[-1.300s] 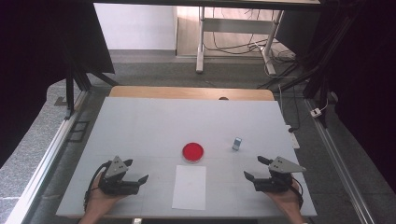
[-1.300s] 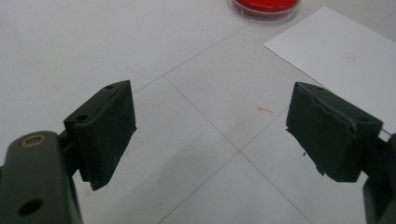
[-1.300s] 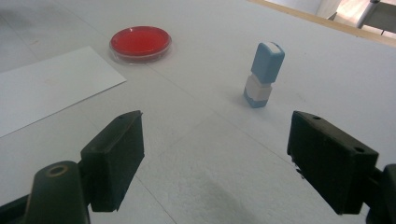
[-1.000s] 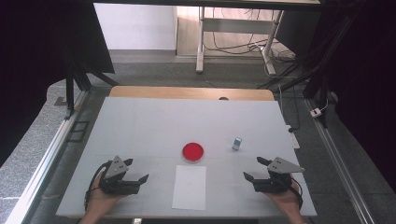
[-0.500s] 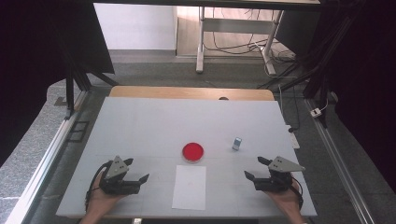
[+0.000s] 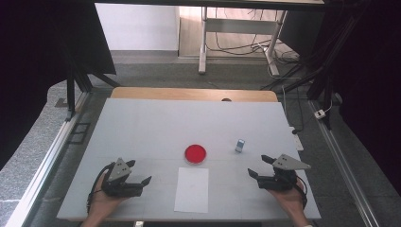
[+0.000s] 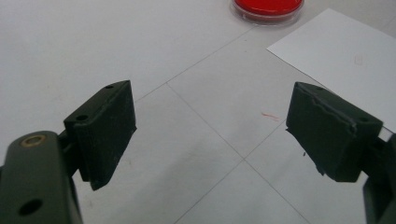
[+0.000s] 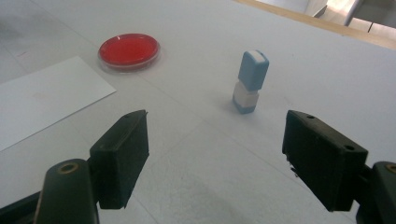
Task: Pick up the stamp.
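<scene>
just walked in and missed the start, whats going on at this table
A person holds a hand-held gripper in each hand, low over the near part of the white table. The left hand-held gripper and right hand-held gripper are both open and empty. Between them lies a white paper sheet, with a red petri dish just beyond it. A small blue-and-white stamp stands upright ahead of the right one, untouched.

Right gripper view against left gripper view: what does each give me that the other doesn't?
The right gripper view alone has the small blue and white block, standing upright ahead of the open right gripper. The left gripper view alone has a small red mark on the table, between the open left gripper's jaws. Both share the red dish and the white paper sheet.
</scene>
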